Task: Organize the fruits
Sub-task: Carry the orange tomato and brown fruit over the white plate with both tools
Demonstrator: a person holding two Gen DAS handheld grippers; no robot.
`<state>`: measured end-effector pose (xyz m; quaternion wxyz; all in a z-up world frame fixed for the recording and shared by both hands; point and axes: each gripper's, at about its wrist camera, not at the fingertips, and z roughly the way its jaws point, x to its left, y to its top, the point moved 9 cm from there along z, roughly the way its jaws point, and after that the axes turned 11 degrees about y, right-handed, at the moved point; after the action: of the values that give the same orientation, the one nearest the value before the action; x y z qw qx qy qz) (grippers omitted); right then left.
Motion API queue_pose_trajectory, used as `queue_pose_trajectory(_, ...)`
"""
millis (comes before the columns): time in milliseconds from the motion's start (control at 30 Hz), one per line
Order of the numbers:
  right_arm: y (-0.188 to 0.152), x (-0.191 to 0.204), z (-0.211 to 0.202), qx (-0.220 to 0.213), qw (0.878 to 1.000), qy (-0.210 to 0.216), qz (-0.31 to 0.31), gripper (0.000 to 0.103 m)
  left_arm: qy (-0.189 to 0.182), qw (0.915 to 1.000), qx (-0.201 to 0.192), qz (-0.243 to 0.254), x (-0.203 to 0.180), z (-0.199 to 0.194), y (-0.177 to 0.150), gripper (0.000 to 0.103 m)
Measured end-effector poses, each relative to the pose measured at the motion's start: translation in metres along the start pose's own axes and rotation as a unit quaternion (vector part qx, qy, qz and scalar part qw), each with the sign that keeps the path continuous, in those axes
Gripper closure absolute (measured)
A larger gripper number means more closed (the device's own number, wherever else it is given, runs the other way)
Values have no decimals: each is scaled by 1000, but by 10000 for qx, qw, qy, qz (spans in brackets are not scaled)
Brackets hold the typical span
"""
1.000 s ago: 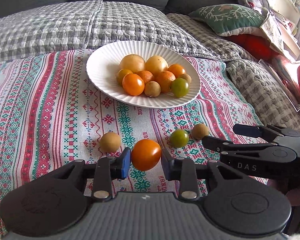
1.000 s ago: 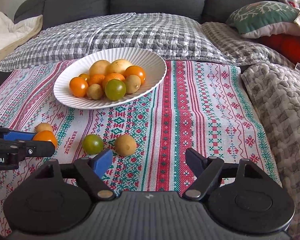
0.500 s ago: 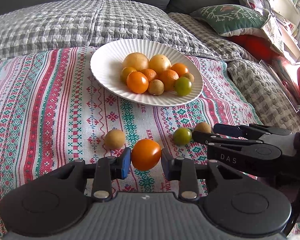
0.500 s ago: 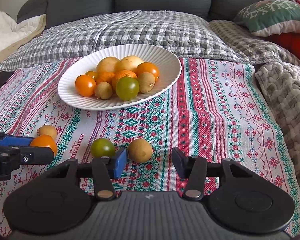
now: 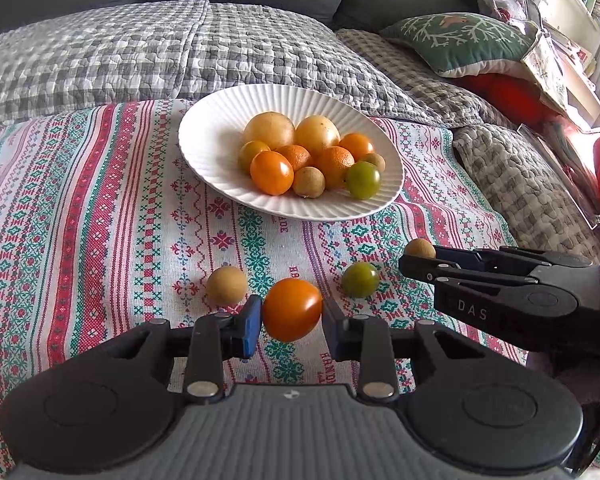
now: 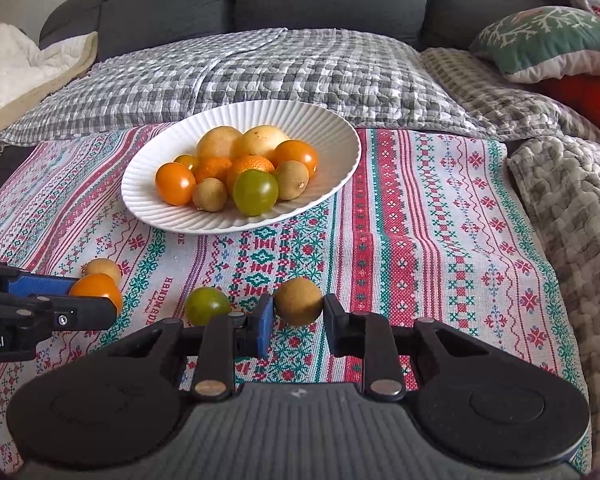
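- the orange tomato (image 5: pixel 292 309) sits between the two fingers of the left gripper (image 5: pixel 289 322), which are narrow and seem to hold it, low over the striped cloth (image 5: pixel 100 220).
- the brown round fruit (image 6: pixel 298 301) is between the fingers of the right gripper (image 6: pixel 298 320); they are narrow and touch it or almost touch it, but i cannot tell if the grip is already firm.
- a green tomato (image 6: pixel 207 305) lies just beside the right gripper's blue pad, and a second brown fruit (image 5: pixel 227 286) lies near the left gripper.
- the white plate (image 6: pixel 332 148) stands farther back on the cloth, already with many fruits.
- to do this step well, i think each gripper should press softly, because a tomato bruises easily, lift straight up, and not push the green tomato away.
- the plate is quite full, so the fruits should go down in a free part near the rim.
- compared with one second ago, the right gripper was wide open and behind the brown fruit; now it has come forward and closed around it. the left gripper keeps the same hold on the orange tomato.
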<state>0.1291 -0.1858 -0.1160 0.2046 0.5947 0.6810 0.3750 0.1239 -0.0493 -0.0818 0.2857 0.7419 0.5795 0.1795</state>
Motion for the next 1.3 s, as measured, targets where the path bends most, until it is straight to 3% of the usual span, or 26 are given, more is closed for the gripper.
queue_pose_trajectory(367,15,-13,-25,-411,9989,-89,223,79,-2,9996,-258,-120,-2,-10,14,87)
queue_pose_trajectory(600,38,-15,-35,-794,9965,-45,249,79,247,9971,-710,-105,1,-21,39,87)
queue_pose_trajectory(700,51,-12,-38,-1007,9941,197,345,79,305,9963,-809,1,0,-21,53,87)
queue_pose_trajectory(933,73,-6,-18,-1022,9940,332,212,79,228,9964,-820,67,-4,-2,92,87)
queue_pose_trajectory(1133,98,-21,-3,-1264,9897,482,469,79,289,9958,-816,283,-8,26,124,87)
queue_pose_trajectory(1300,103,-35,14,-1302,9884,467,631,79,148,9978,-635,64,-7,61,143,87)
